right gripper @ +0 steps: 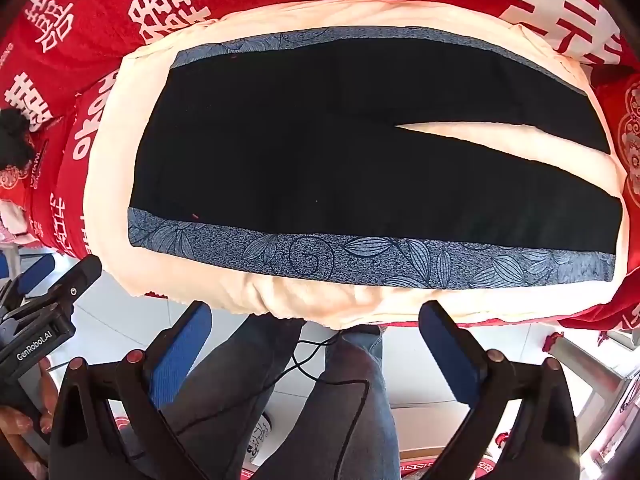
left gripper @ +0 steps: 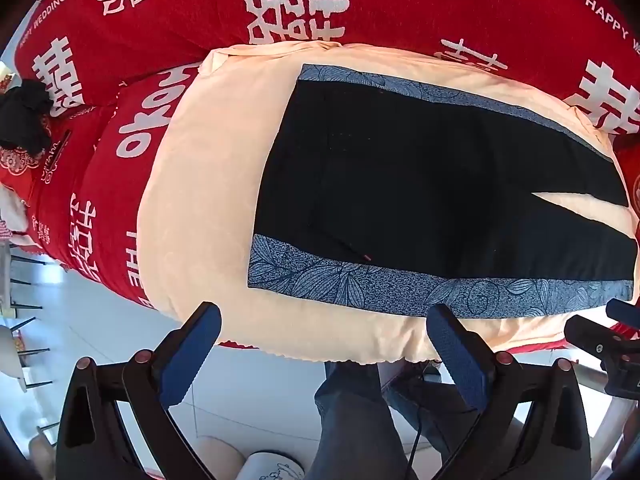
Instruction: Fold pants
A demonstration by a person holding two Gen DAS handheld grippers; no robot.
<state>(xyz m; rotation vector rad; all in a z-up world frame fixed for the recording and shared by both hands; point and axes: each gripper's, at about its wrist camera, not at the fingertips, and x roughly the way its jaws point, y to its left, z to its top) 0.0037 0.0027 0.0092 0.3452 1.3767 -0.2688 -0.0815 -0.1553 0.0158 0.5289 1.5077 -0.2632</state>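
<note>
My fingers [left gripper: 196, 356] are hanging wide on both grippers, holding nothing, short of the near edge. Going down in size: the red wedding cloth [left gripper: 168, 20] is draping the worktop, the cream blanket [left gripper: 208, 184] is lying over it as padding, I judge, and the pants [left gripper: 420, 184] are lying flat on that, legs splaying rightward, ready for a first fold. The right wrist view is showing the left gripper [right gripper: 44, 320]; the left view is showing a dark bundle [left gripper: 24, 116] far left.
</note>
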